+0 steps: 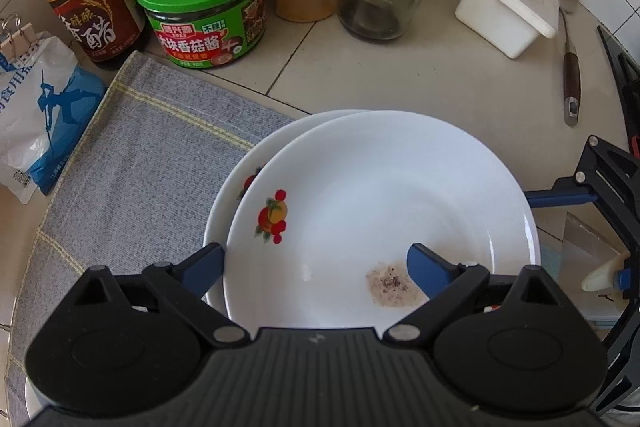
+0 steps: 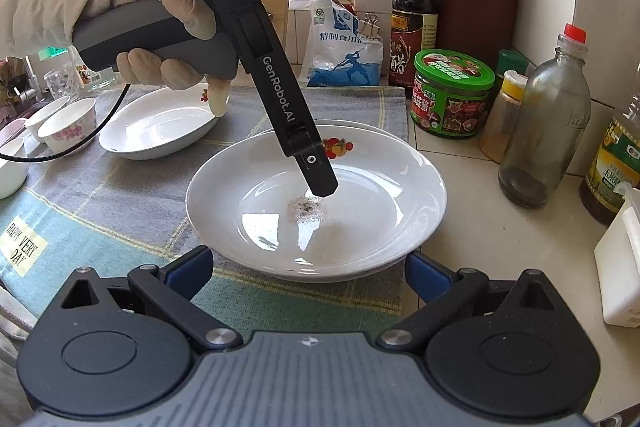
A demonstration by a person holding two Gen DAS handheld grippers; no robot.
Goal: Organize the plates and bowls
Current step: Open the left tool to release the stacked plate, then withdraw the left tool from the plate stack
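- Plates at the centre of a kitchen tidy-up: a top plate (image 2: 316,211), white with a fruit motif on its rim, sits nested on a second plate (image 1: 224,215) of the same pattern, the pair half on a grey checked cloth (image 1: 152,155) and half on the tiled counter (image 1: 400,67).
- Left gripper (image 1: 316,267), held in a gloved hand (image 2: 160,23), points steeply down into the top plate's well. Its jaws stand wide: one blue finger lies outside the near rim, the other over the inside of the dish, so the rim runs between them. No pad is seen pressing, and nothing is held.
- Right gripper (image 2: 308,271) waits just short of the same plate's near edge, jaws spread and empty, the plate directly ahead of it.
- Key relation: the left gripper straddles the rim, and is the nearer of the two; a grip here would likely need only a closing of the jaws.
- Smudge (image 2: 306,209) of brownish, speckled residue marks the plate's floor beside the left gripper's tip; the glaze is otherwise clean and glossy.
- Third plate (image 2: 160,131) lies further along the cloth, with small floral bowls (image 2: 70,125) beyond it, well apart from the stack.
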